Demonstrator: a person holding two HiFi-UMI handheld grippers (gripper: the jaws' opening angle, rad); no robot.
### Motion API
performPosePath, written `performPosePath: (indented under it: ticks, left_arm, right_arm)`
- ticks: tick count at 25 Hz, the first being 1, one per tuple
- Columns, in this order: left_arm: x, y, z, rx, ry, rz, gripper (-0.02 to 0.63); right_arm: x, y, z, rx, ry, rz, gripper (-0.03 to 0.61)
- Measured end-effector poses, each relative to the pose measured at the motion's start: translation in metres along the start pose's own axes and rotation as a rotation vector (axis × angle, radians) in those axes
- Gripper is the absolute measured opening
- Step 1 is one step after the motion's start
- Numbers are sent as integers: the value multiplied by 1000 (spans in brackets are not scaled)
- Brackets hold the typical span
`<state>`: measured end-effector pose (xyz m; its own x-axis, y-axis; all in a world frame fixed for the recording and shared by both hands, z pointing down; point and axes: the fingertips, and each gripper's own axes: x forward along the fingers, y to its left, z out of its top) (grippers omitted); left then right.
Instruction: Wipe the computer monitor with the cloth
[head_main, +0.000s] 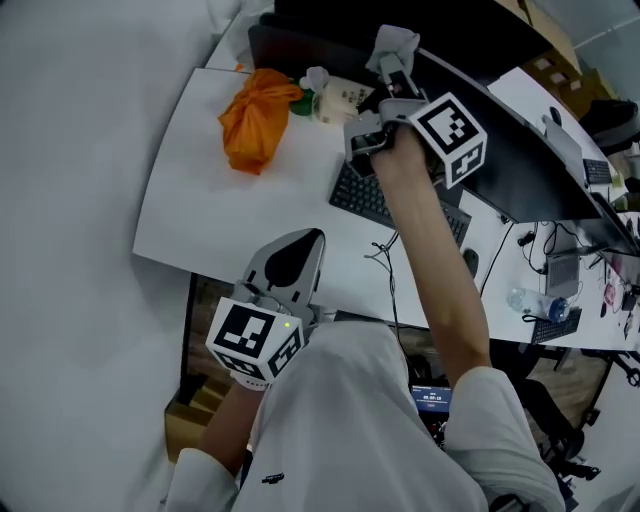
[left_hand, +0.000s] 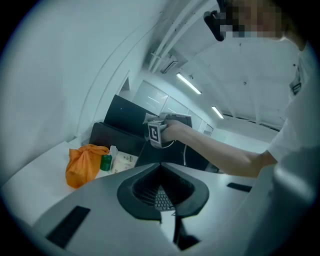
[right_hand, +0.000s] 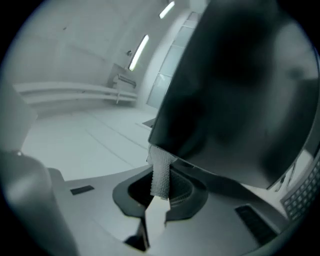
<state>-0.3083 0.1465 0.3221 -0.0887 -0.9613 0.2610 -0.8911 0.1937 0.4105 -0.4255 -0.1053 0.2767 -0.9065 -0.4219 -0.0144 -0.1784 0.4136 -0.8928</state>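
Firmly, right tool (right_hand: 158, 199) pinches cloth (right_hand: 161, 172) against monitor (right_hand: 240, 90); left tool (left_hand: 161, 209), closed, hovers over white desk (head_main: 200, 190).

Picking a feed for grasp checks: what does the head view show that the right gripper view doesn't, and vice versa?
Head view only: the left gripper, held low near the person's body, and the orange bag on the white desk. Right gripper view only: the right gripper close up, jaws shut on a strip of the cloth. Both: the dark monitor with the cloth at its edge.
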Motion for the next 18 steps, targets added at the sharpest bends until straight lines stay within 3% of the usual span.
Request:
performPosePath:
  ticks: [3, 8, 18]
  left_arm:
    - [1, -3, -6, -6, 17, -3, 19]
    - [-2, 2, -18, -22, 42, 14, 20]
    - [-5, 16, -40, -49, 92, 47, 18]
  right_arm:
    - [3, -18, -1, 129, -52, -35, 29]
    - [2, -44, -11, 253, -97, -63, 28]
    - [5, -114, -46, 313, -82, -150, 26]
